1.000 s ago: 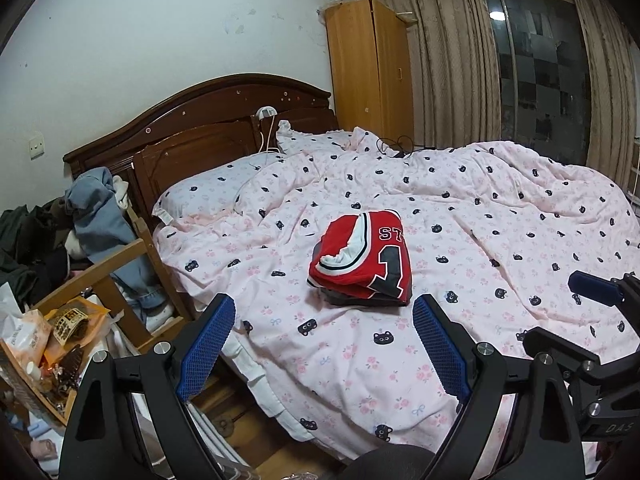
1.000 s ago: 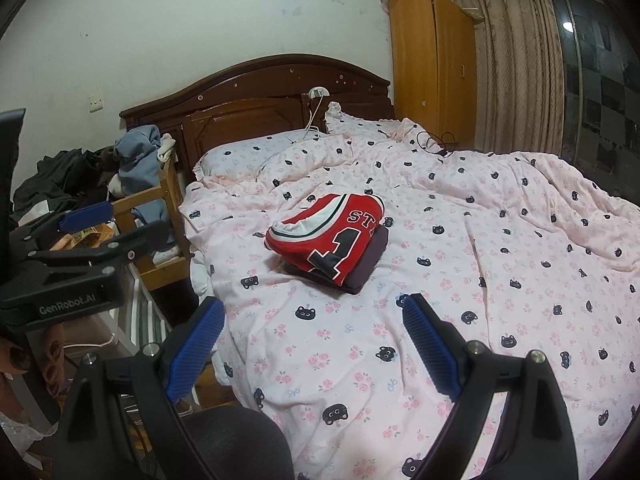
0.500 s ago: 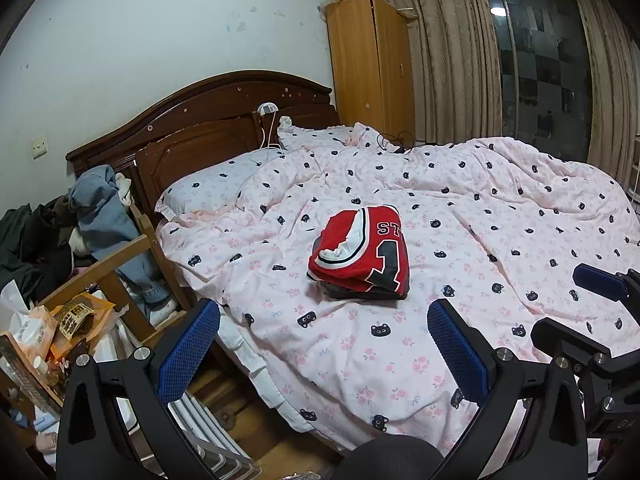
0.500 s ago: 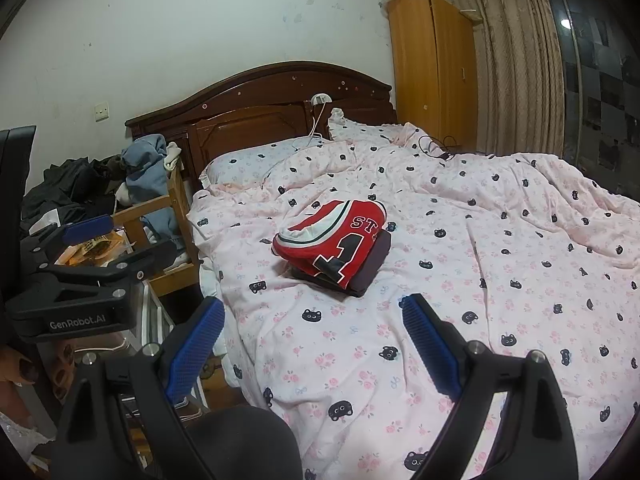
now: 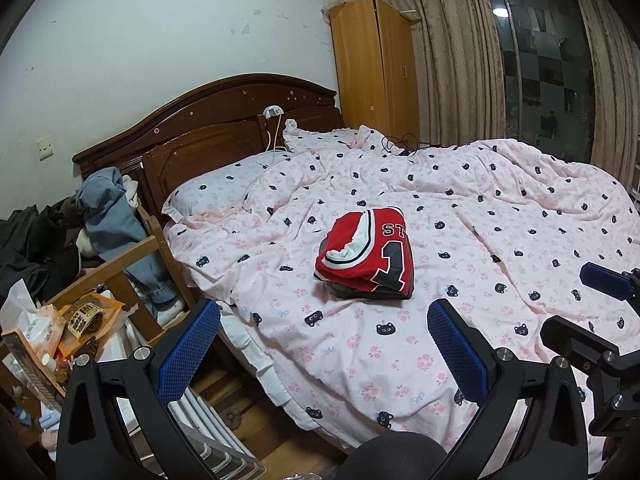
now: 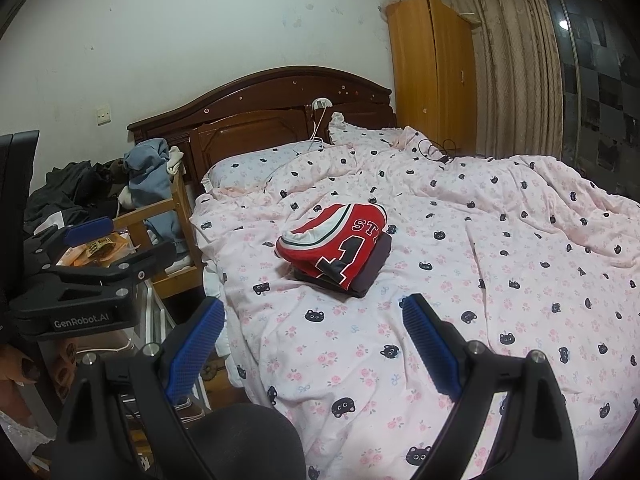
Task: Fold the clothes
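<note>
A folded red jersey (image 5: 366, 254) is seen lying on top of a dark folded garment (image 6: 374, 268), and both are placed on the pink cat-print duvet (image 5: 500, 216) of the bed, near its left edge in both views. The left tongs (image 5: 324, 344) are held above the near edge of the bed, well short of the pile; their jaws have just been opening and are now spread wide, with nothing between the blue pads (image 5: 188, 350). The right tongs (image 6: 314, 346) are likewise held apart from the clothes, with jaws spread wide and nothing gripped. A wooden chair (image 5: 132, 256) draped with blue jeans (image 5: 116, 220) is located beside the bed, in front of the dark headboard (image 5: 208, 120). A wardrobe (image 5: 376, 68) is seen beside the curtains (image 5: 452, 52).
</note>
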### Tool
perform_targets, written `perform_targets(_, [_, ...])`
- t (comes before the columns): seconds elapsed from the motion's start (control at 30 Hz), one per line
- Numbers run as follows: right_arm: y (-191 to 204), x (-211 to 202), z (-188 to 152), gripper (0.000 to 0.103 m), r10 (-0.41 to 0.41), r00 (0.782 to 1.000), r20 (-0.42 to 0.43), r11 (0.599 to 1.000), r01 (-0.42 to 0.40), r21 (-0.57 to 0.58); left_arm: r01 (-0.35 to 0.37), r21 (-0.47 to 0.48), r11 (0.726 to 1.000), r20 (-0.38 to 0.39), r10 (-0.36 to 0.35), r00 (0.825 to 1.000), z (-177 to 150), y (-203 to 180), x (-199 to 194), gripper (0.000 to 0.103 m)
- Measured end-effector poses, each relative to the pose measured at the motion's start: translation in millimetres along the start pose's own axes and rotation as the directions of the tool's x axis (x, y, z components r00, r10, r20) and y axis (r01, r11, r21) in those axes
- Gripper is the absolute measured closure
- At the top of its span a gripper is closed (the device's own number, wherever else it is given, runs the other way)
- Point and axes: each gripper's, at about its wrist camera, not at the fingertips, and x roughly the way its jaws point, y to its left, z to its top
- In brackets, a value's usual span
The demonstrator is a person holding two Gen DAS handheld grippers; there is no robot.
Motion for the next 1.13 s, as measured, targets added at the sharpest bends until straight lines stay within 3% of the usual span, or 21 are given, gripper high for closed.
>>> perform_targets(1.13, [9,-18,1,0.011,0.01,1.0,0.02,1.0,-0.01,-0.018,0.002,0.001,1.0,0.015,-0.002,1.0,-2,4,-14,0.0])
